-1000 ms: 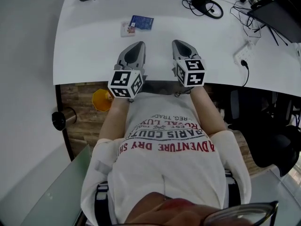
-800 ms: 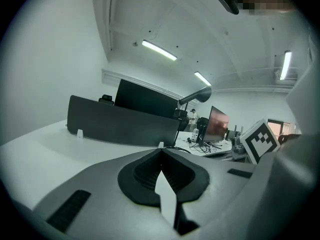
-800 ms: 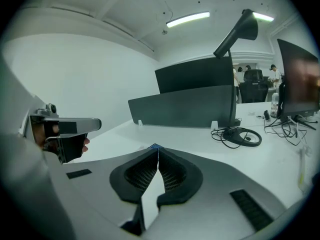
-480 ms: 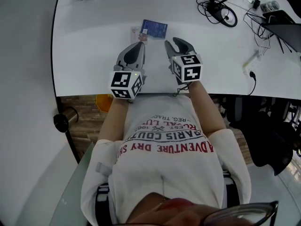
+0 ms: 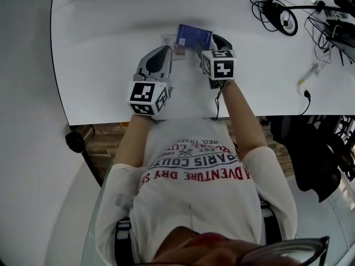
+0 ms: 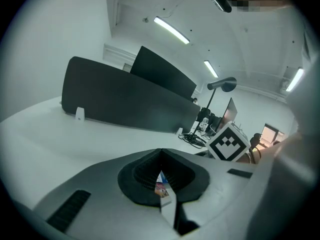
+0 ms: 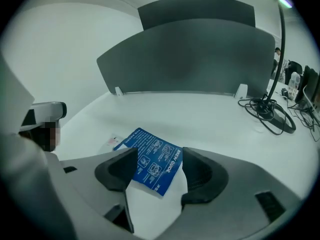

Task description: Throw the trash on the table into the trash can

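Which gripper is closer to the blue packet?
Right. The right gripper, jaws just opened, straddles the blue packet; the left gripper hangs to its left, short of it.

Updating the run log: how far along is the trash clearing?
Nothing binned yet. Blue packet and small wrapper lie on the table. Right gripper, jaws just opening wide, straddles the packet ungripped; left gripper is shut near the wrapper. Both pickups and drops remain.

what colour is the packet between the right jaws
The packet is blue with white print, clearest in the right gripper view.
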### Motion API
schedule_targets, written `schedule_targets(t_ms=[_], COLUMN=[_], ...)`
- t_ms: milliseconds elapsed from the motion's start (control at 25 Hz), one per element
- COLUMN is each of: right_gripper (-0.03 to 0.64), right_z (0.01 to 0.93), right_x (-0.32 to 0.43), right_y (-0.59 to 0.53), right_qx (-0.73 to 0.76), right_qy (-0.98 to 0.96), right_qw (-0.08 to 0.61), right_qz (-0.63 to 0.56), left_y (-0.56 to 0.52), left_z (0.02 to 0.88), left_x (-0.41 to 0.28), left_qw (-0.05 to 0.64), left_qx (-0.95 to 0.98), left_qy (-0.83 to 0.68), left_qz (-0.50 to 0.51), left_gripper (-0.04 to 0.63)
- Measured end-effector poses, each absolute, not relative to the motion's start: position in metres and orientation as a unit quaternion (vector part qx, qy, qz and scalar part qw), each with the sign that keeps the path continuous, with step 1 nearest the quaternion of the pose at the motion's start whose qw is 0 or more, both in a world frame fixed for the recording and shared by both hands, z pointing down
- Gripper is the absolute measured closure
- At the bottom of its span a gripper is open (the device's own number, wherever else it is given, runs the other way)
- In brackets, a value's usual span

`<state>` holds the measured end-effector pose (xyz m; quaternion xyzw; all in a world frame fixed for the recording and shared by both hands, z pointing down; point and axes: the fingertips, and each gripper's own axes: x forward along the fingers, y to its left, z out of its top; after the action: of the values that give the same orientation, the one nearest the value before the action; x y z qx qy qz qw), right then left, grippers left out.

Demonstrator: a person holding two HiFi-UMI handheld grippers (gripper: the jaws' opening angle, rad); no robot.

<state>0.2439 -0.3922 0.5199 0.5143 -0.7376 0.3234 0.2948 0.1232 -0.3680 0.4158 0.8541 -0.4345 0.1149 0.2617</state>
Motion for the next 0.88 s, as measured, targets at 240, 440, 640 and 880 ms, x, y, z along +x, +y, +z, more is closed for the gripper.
schedule_targets(t_ms=[240,440,640,880], right_gripper=[0.348,0.481,0.581,0.588], right_z=[0.547,0.548,0.548,0.518], right_x=[0.247,0.251,0.254,0.258], right_y=[-0.402,-0.400,-0.400,-0.391], right_qx=[0.522,0.519,0.509,0.504], right_qy=[-0.716,-0.714,-0.720,-0.743], right_qw=[0.331,0.350,0.358,0.303], right_qz=[0.324,0.314,0.308,0.319], left_y=[-0.381,-0.381,-0.379,-0.364], left_z=[0.439,0.447,0.444,0.425], left_x=[0.124,0.123,0.131,0.138], left_qw=[0.282,0.292,0.287,0.261], left_qx=[0.856,0.853,0.854,0.855], left_qy=[-0.417,-0.416,-0.415,-0.431], left_qz=[0.120,0.122,0.123,0.119], left_gripper=[0.572,0.572,0.572,0.572])
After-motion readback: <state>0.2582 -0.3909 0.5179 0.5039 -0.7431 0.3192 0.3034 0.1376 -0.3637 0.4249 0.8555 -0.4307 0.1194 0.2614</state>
